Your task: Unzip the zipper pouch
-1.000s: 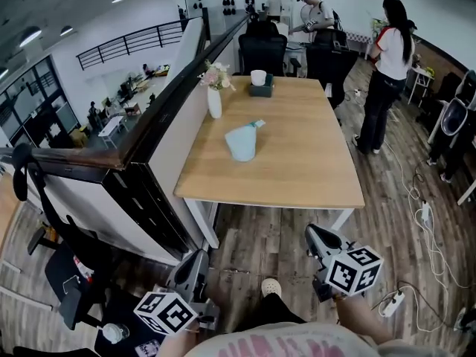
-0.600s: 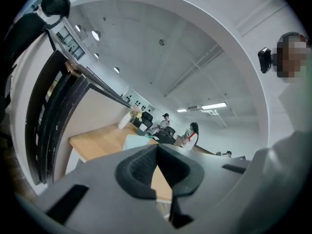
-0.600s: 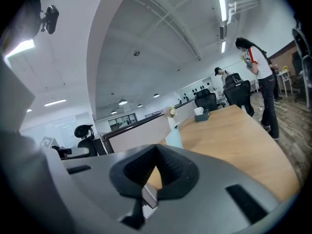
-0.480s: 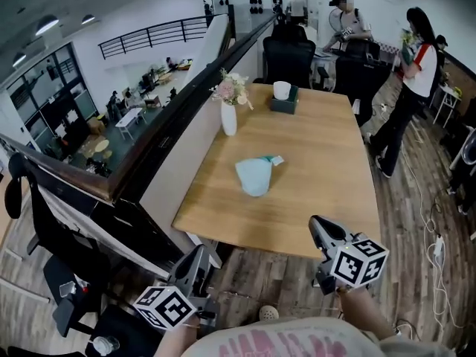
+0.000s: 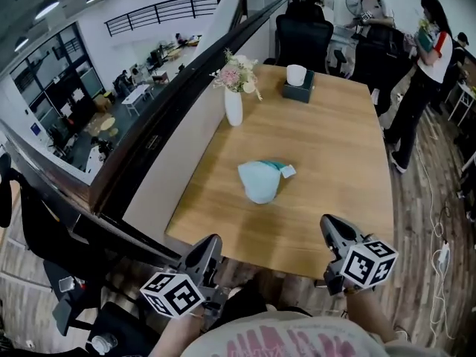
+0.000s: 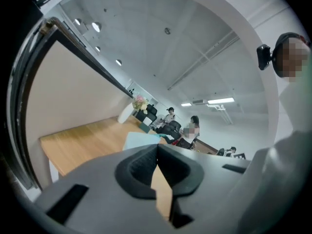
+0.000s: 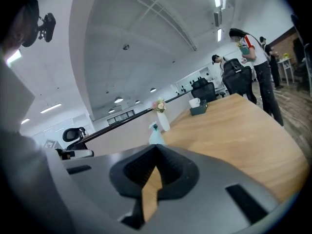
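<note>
A light blue zipper pouch lies on the wooden table, near its middle, with a small white tag at its right end. The same pouch shows beyond the jaws in the left gripper view, and the pouch shows small and far off in the right gripper view. My left gripper hangs just off the table's near edge, shut and empty. My right gripper hovers over the near right edge, also shut with nothing in it. Both are well short of the pouch.
A white vase of flowers stands at the table's left side. A dark tray with a white cup sits at the far end, before a black office chair. People stand at the far right. A glass railing runs along the left.
The view has moved forward to the table: the pouch and table now sit closer and lower in the head view. Both grippers have come up to the table's near edge, still shut.
</note>
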A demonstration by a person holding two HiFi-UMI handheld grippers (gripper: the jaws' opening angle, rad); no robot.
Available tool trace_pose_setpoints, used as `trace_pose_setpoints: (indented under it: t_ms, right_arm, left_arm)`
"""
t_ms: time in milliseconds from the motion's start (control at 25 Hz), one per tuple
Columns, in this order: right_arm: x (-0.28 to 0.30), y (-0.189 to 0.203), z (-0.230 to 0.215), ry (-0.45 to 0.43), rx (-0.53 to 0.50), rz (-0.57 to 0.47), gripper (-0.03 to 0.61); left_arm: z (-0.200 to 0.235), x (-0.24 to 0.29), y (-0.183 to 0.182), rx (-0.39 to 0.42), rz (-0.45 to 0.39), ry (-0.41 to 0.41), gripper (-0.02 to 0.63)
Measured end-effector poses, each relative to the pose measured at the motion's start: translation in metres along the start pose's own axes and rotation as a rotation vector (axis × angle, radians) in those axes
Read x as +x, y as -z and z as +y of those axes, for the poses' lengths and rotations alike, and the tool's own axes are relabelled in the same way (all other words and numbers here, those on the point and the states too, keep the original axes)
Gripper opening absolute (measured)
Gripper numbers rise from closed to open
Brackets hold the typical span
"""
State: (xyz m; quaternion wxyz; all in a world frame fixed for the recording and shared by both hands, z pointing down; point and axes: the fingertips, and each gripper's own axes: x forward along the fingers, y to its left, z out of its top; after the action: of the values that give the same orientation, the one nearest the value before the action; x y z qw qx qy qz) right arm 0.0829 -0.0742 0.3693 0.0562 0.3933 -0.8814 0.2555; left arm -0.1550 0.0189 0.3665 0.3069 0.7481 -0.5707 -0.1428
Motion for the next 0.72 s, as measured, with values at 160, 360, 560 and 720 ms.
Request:
trace_pose_setpoints:
  t_ms: [160, 360, 560, 720]
  right_arm:
    - [0.026, -0.005, -0.032, 0.068, 0.036, 0.003, -0.003]
    - [0.054, -0.035, -0.058, 0.155, 0.07, -0.02, -0.003]
    - [0.073, -0.053, -0.077, 0.266, 0.039, -0.025, -0.003]
    - [0.069, -0.054, -0.095, 0.365, 0.045, -0.011, -0.003]
  left_arm:
    - [0.03, 0.05, -0.001, -0.035, 0.079, 0.023, 0.005]
    - [0.048, 0.12, -0.027, -0.052, 0.192, 0.17, 0.089]
    - [0.067, 0.192, -0.025, -0.065, 0.42, 0.356, 0.31]
    - [0.089, 0.229, -0.011, -0.038, 0.571, 0.383, 0.446]
